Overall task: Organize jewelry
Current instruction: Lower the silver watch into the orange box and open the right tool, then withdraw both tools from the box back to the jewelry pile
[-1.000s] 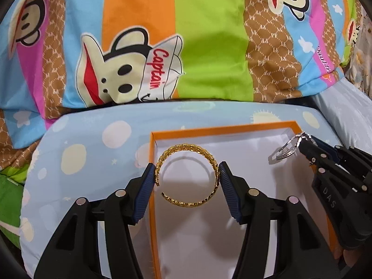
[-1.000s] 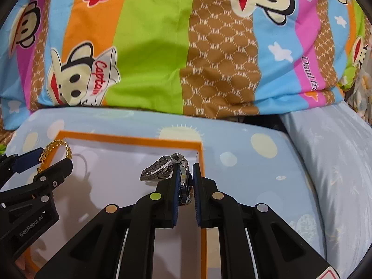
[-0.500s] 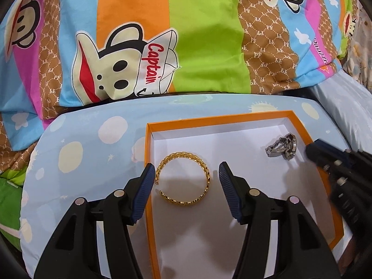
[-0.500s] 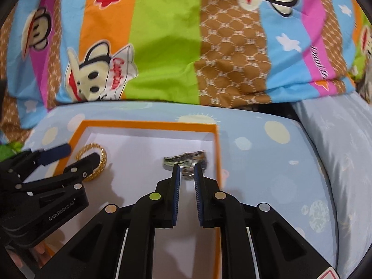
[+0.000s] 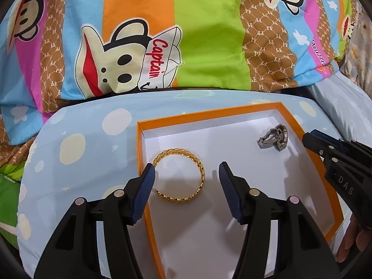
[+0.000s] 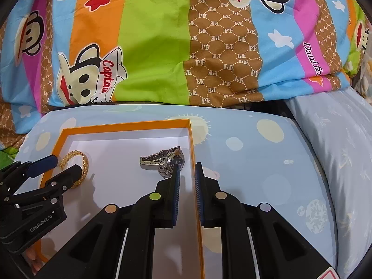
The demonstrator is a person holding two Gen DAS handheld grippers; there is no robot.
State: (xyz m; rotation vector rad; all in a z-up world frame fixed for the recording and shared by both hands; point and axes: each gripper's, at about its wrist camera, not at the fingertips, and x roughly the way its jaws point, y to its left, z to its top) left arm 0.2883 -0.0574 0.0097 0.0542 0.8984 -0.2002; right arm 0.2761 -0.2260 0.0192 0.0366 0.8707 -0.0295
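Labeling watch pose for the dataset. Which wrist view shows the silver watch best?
Right wrist. The silver watch lies close ahead of the right gripper, dial and bracelet links readable, inside the orange box. The left wrist view shows it small, off to the right, dial not legible.

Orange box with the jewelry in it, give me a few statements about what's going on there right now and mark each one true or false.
1. The gold bracelet lies inside the orange box. True.
2. The left gripper is clamped shut on the bracelet. False: its jaws stand open on either side of it, and the bracelet rests on the box floor.
3. The silver watch lies on the blue pillow outside the box. False: it is in the box, near the right wall.
4. The right gripper holds nothing. True.
5. The box has a white interior. True.
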